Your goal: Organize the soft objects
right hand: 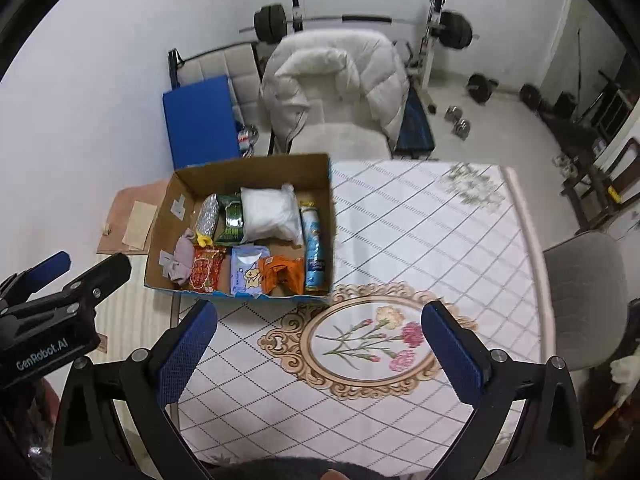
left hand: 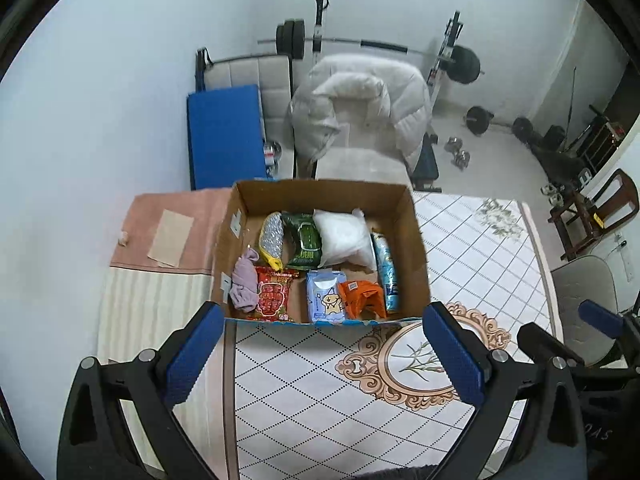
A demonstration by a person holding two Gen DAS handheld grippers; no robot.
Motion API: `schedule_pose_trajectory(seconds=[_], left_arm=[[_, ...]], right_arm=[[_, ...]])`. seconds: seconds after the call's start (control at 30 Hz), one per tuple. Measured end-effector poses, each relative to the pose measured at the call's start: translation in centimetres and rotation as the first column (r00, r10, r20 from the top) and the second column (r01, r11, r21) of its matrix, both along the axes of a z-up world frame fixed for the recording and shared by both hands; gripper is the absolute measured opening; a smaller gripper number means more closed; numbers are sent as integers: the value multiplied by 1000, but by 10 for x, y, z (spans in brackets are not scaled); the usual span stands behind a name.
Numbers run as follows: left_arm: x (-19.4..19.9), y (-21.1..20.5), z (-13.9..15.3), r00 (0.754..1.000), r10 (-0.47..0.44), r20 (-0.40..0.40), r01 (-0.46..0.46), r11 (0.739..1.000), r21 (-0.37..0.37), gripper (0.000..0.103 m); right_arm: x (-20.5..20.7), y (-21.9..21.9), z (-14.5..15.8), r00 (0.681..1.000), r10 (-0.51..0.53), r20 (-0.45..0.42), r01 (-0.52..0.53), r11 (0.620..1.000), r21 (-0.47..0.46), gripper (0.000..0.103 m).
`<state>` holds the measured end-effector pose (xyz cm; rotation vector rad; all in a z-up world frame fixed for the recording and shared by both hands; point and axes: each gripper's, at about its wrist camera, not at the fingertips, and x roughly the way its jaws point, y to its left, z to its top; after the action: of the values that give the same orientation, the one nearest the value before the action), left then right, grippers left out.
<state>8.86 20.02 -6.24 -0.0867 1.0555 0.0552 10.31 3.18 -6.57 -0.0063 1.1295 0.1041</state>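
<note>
Looks like the start or a pause: both the left gripper (left hand: pixel 322 350) and right gripper (right hand: pixel 320 350) hover wide open and empty over the bench (right hand: pixel 420 240), so next is probably reaching into the cardboard box (left hand: pixel 418 248) for something like the purple cloth (left hand: pixel 245 280).

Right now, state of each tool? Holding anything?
Left tool: open, empty, over the patterned tablecloth in front of the brown cardboard box.
Right tool: open, empty.

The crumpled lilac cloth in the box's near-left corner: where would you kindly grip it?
Pinch the crumpled lilac cloth at its raised upper fold, coming from above, since the cardboard box wall and red snack packet flank it.
</note>
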Motion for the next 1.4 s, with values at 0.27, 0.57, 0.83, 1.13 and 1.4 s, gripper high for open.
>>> schedule_pose_trajectory(seconds=[0.27, 0.57, 0.83, 1.13, 1.4], left_arm=[[-40, -1, 35, 999, 11, 37, -11, 1000, -15, 102], [-73, -2, 67, 995, 24, 98, -23, 1000, -8, 102], [-81, -6, 78, 988, 40, 149, -47, 998, 48, 102], [-82, -14, 76, 988, 44, 149, -56, 996, 75, 102], [-81, -13, 78, 986, 53, 160, -66, 995, 77, 102]], right_arm=[[-43, -6, 54, 996, 23, 89, -22, 1000, -12, 103], [-76, -6, 96, 986, 48, 161, -47, 999, -14, 103], [-82, -8, 108, 975, 26, 220, -12, 998, -62, 103], [-82, -14, 110, 972, 12, 235, 9, 996, -89, 103], [-81, -17, 111, 970, 13, 241, 10, 996, -93, 103]])
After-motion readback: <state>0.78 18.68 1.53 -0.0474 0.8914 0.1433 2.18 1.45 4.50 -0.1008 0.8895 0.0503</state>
